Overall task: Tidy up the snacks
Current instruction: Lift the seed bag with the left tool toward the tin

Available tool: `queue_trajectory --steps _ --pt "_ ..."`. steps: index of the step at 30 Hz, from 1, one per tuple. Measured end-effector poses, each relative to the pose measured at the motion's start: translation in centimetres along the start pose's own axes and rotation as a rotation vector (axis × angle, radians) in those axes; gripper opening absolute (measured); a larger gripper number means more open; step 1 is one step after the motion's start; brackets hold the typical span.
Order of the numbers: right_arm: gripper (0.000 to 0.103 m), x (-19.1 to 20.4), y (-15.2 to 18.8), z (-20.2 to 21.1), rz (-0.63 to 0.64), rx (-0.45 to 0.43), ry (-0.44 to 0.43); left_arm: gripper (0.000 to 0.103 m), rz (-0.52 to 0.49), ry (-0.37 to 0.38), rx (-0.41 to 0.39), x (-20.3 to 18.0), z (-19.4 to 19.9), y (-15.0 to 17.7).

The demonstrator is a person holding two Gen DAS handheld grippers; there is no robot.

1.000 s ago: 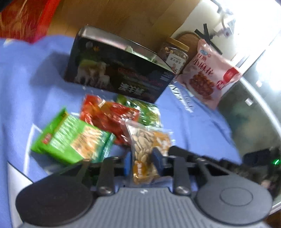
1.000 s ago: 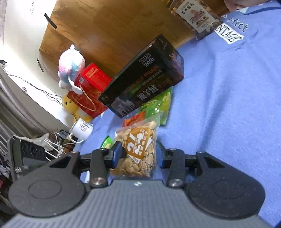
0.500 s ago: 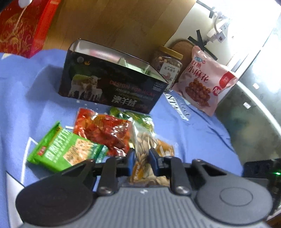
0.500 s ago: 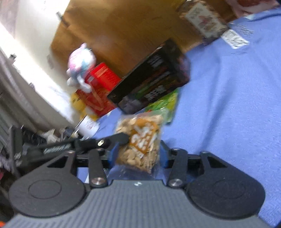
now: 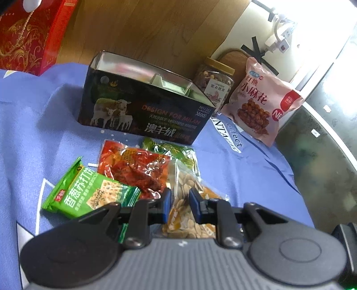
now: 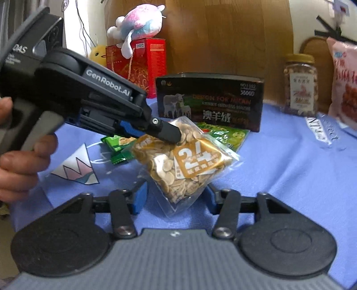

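left tool (image 6: 171, 133) clamped on seed bag (image 6: 187, 160) | right tool (image 6: 176, 196) closing, pads not touching | lift straight into black box (image 5: 142, 107)

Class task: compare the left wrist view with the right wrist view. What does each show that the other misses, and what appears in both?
Left wrist only: the red foil snack packet and the black box's open top. Right wrist only: a pink plush toy, a yellow plush toy, and the hand holding the left gripper. Both: the black sheep-print box, clear seed bag, nut jar, blue cloth.
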State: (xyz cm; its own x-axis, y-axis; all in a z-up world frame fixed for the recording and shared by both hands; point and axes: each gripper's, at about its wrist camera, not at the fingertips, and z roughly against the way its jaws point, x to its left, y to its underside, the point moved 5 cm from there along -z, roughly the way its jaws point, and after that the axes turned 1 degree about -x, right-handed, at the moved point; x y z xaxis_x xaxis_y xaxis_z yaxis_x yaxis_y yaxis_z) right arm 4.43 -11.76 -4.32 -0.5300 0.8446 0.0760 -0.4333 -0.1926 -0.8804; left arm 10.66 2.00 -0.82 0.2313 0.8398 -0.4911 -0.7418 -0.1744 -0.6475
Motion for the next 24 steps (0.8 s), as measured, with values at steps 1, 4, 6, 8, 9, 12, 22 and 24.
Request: queue_trajectory --steps 1,4,6,8,9,12,22,24 --pt "0.047 -0.1 -0.1 0.1 -0.011 -0.013 0.000 0.019 -0.001 0.004 -0.006 -0.1 0.2 -0.1" --pt "0.043 -0.7 -0.4 1.0 -0.059 -0.062 -0.009 0.019 -0.014 0.016 -0.024 -0.7 0.6 -0.7" --pt "0.038 -0.6 -1.0 1.0 -0.076 -0.090 -0.007 0.019 -0.024 0.019 -0.041 -1.0 0.7 -1.3" --pt "0.038 -0.3 -1.4 1.1 -0.067 -0.101 0.003 0.020 -0.025 0.027 -0.052 -1.1 0.6 -1.8" --pt "0.038 -0.3 -1.5 1.0 -0.058 -0.102 0.009 0.020 -0.023 0.029 -0.053 -1.1 0.4 -1.9" --pt "0.037 -0.5 -1.6 0.8 -0.056 -0.102 0.015 0.020 -0.021 0.024 -0.050 -1.0 -0.1 -2.0" --pt "0.037 -1.7 -1.1 -0.3 -0.159 -0.029 -0.044 0.044 -0.032 0.020 -0.025 -1.2 -1.4 -1.4" --pt "0.037 -1.7 -1.1 -0.3 -0.163 -0.028 -0.041 0.035 -0.042 -0.005 -0.024 -1.2 -1.8 -1.3"
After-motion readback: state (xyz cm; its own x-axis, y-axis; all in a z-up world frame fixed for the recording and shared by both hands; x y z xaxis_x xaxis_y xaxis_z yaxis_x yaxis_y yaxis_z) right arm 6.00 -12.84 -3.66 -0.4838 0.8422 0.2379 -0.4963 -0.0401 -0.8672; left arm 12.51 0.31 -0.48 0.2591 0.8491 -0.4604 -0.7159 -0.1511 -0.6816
